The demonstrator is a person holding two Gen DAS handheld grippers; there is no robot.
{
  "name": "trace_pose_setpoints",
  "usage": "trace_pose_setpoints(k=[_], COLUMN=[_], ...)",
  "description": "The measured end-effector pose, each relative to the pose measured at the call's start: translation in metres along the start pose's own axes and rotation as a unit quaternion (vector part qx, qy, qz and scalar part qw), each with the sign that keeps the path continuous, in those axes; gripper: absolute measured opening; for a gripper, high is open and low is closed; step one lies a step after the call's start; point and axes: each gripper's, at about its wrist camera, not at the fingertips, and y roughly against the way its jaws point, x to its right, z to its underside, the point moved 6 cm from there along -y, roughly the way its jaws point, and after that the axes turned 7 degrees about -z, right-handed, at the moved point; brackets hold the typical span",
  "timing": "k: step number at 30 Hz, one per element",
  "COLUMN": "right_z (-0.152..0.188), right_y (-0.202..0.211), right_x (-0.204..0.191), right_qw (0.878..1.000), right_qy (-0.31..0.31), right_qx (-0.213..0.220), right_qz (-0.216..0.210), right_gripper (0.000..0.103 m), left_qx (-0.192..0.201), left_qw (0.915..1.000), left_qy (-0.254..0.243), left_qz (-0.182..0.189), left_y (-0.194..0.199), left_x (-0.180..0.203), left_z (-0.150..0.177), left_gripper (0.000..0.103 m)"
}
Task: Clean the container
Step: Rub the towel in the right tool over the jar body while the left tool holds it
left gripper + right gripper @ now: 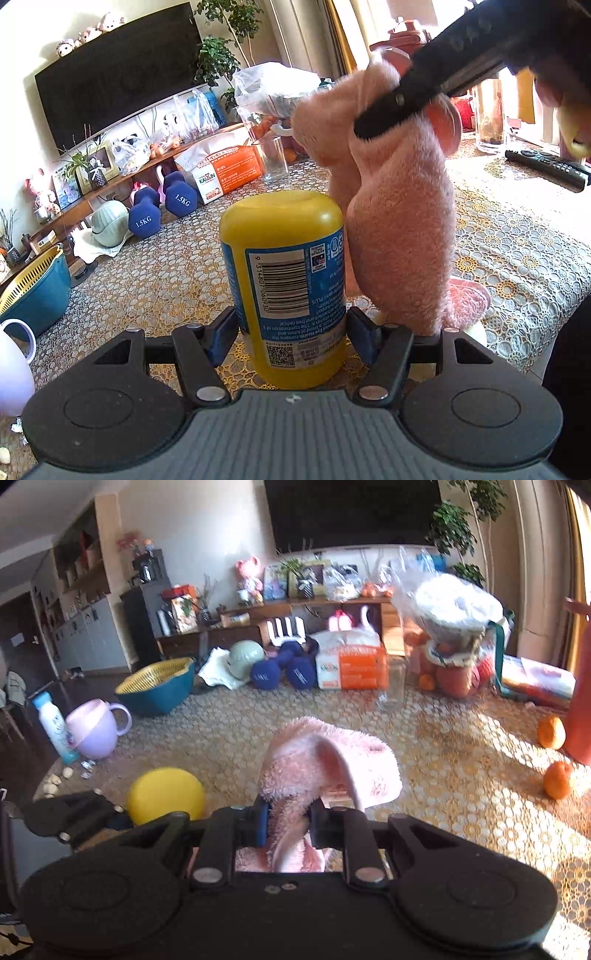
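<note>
Now our left claw [291, 328] clamps the yellow container [284, 280] upside down; our right claw [286, 827] pinches the pink cloth [328, 764], apparently brushing its side, so we press firmly.

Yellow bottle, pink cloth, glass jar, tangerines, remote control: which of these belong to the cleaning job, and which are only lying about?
Belong to the job:
yellow bottle, held by left gripper
pink cloth, held by right gripper

Lying about:
glass jar
tangerines
remote control
</note>
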Motion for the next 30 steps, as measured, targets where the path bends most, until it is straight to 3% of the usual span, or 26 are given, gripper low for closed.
trace_pose_setpoints(k=[6,12,16,30], right_z=[-0.026,-0.026,-0.023,-0.03], right_y=[0.011,-0.018,-0.039,-0.06], right_x=[-0.05,-0.083,-0.078,-0.038], right_qw=[0.995,0.987,0.987,0.993], right_qy=[0.049,0.078,0.072,0.035], right_qx=[0.022,-0.014,-0.039,-0.036], right_qz=[-0.088,-0.142,-0.14,-0.102], right_gripper=[0.02,0.02,0.02,0.022], left_qx=[0.003,0.006,0.007,0.01], left_qw=[0.9999,0.9999,0.9999,0.9999], left_qy=[-0.01,-0.014,-0.013,0.002], left_qz=[-0.003,-0.003,-0.004,0.004], left_y=[-0.001,0.0,0.0,-0.004], left_x=[0.002,0.002,0.003,-0.001], left_z=[-0.001,-0.001,-0.001,-0.002], left_gripper=[0.064,0.064,0.063,0.063])
